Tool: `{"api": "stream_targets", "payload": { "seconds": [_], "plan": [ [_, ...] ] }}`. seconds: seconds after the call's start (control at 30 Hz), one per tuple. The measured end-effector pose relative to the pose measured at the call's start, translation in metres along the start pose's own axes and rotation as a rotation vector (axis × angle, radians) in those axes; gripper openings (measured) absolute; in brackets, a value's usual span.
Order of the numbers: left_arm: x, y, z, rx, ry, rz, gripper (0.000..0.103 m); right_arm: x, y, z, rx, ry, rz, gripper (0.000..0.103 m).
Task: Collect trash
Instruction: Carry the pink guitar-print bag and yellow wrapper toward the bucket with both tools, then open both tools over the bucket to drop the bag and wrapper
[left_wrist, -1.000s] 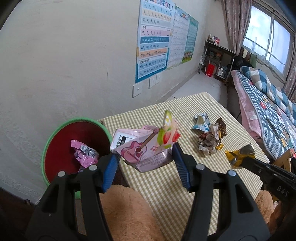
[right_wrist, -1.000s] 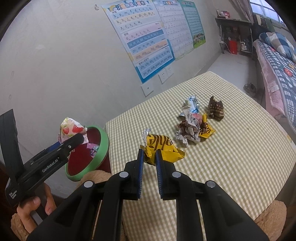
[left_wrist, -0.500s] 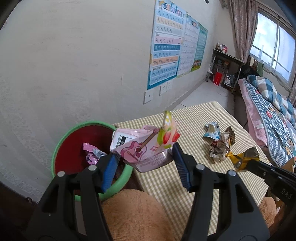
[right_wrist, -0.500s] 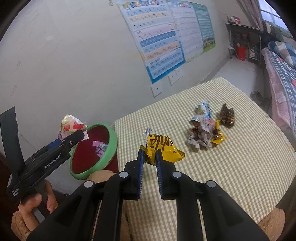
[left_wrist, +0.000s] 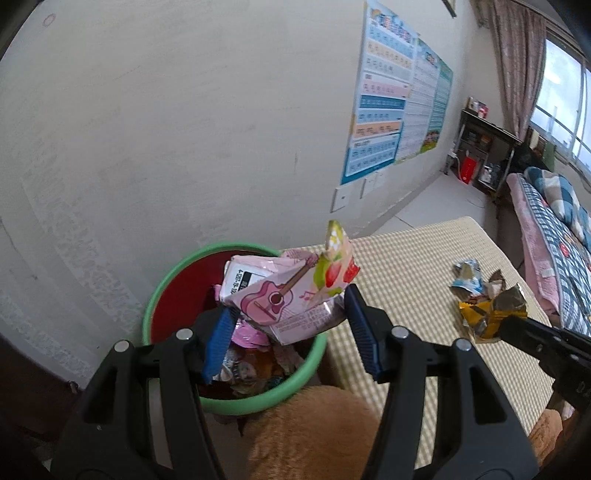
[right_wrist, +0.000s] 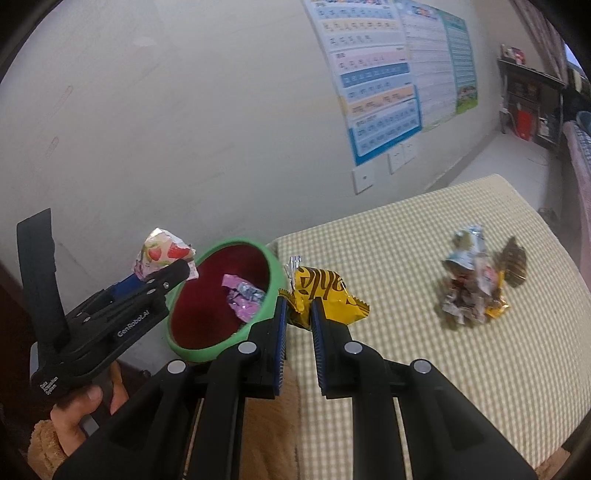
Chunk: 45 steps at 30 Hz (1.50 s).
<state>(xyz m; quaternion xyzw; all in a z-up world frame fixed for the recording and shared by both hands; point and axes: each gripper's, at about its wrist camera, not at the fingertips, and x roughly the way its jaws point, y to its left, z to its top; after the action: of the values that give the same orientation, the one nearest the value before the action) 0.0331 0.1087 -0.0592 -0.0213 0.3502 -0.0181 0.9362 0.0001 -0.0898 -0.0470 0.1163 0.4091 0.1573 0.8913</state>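
Jaws of the left gripper (left_wrist: 288, 332) pinch a crumpled pink packet (left_wrist: 284, 291) printed with a guitar and strawberries; jaws of the right gripper (right_wrist: 297, 325) are pressed nearly together on a yellow wrapper (right_wrist: 325, 299), whose body sticks out beyond the blue pads. Both pieces of trash are held in the air. In the left wrist view the pink packet hangs over the mouth of the bin (left_wrist: 162, 295) — green rim, red inside — with earlier wrappers lying at its bottom. In the right wrist view the yellow wrapper sits just beside the bin's rim, above the edge of the checked surface (right_wrist: 406, 350), not yet over the opening.

Step in hand, as judged: delivery of two pieces to the bin, the left one ready to drop. The next move calls for the left jaws to spread so that the packet falls inside; the packet is wide and light, so it should be released well within the rim. The right hand must then carry its wrapper across the rim before letting go.

Farther off on the surface lies a small heap of crumpled wrappers (right_wrist: 476, 284) — still to be collected. Beyond it, wall charts (right_wrist: 376, 81).
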Motion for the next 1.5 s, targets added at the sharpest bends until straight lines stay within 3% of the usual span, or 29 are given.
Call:
{"api": "stream_targets", "payload": {
  "seconds": [0.5,0.9,1.2,1.5],
  "plan": [
    [0.023,0.042,-0.005,-0.058,0.032,0.069,0.055,0.041,0.036,0.008,-0.063,0.066,0.062,0.015],
    [0.056,0.083,-0.01,-0.092,0.09,0.157,0.055,0.092,0.074,0.034,-0.094,0.12,0.145,0.015],
    [0.075,0.103,-0.01,-0.135,0.121,0.17,0.055,0.131,0.089,0.031,-0.094,0.203,0.178,0.015],
    [0.089,0.108,-0.017,-0.137,0.158,0.174,0.055,0.148,0.092,0.031,-0.079,0.219,0.187,0.015]
  ]
}}
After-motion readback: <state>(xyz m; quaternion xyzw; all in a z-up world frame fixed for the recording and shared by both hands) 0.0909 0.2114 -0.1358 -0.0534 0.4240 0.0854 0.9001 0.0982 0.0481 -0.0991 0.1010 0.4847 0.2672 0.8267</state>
